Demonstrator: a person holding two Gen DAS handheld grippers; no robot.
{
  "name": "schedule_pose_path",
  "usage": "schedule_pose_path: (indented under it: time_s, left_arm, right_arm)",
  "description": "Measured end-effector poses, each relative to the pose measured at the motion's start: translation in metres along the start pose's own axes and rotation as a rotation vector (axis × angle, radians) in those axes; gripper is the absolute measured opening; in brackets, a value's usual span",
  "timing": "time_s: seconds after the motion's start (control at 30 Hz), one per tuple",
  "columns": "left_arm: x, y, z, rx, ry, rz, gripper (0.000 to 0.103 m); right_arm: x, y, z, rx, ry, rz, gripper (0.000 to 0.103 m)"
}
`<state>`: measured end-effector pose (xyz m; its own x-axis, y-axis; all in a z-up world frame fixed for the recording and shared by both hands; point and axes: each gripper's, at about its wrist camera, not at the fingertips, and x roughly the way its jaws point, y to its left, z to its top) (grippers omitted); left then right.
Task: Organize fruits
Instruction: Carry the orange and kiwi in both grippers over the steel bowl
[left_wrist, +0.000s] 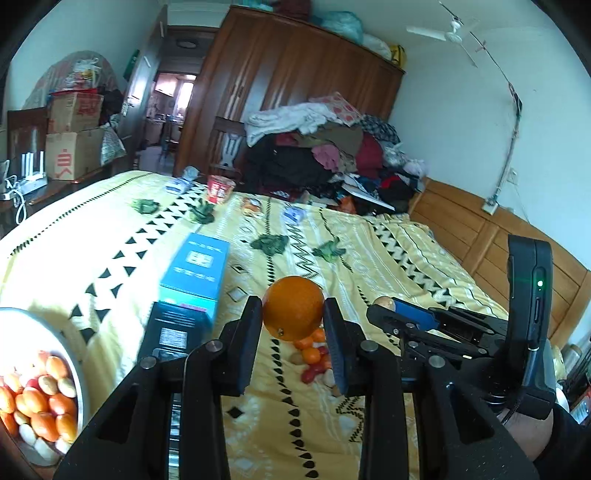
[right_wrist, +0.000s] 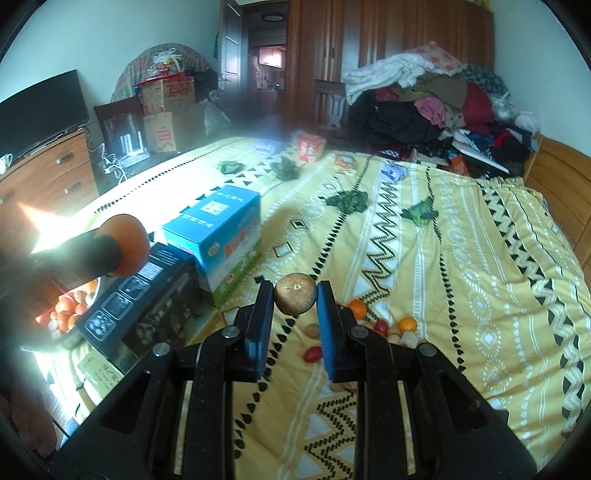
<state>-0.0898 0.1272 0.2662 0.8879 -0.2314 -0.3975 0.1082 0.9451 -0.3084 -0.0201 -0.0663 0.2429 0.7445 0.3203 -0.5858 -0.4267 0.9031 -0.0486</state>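
Observation:
My left gripper (left_wrist: 293, 308) is shut on a large orange (left_wrist: 293, 307) and holds it above the yellow bedspread (left_wrist: 369, 258). My right gripper (right_wrist: 295, 299) is shut on a small brown round fruit (right_wrist: 294, 298), also held above the bed. The left gripper with its orange (right_wrist: 127, 245) shows at the left of the right wrist view. A metal bowl (left_wrist: 74, 354) at the far left holds several small orange, red and pale fruits. A loose pile of small fruits (left_wrist: 314, 356) lies on the bed below the grippers; it also shows in the right wrist view (right_wrist: 384, 328).
A blue carton (left_wrist: 195, 269) and a black box (left_wrist: 171, 328) lie on the bed between the bowl and the fruit pile. Green leafy vegetables (left_wrist: 269, 243), a red cup (left_wrist: 219, 188) and small packets lie farther back. Piled clothes (left_wrist: 332, 155) sit at the far end.

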Motion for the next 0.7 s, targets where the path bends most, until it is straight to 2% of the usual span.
schedule_pose_path:
  time_s: [0.33, 0.5, 0.7]
  left_arm:
    - [-0.064, 0.103, 0.01, -0.117, -0.089, 0.196, 0.034]
    - [-0.101, 0.159, 0.002, -0.178, -0.128, 0.305, 0.034]
    - [-0.128, 0.216, -0.015, -0.261, -0.132, 0.409, 0.034]
  right_arm:
    - [0.006, 0.1, 0.032, -0.131, -0.03, 0.133, 0.024]
    - [0.012, 0.163, 0.042, -0.216, -0.035, 0.217, 0.024]
    - [0.02, 0.234, 0.047, -0.309, -0.023, 0.309, 0.024]
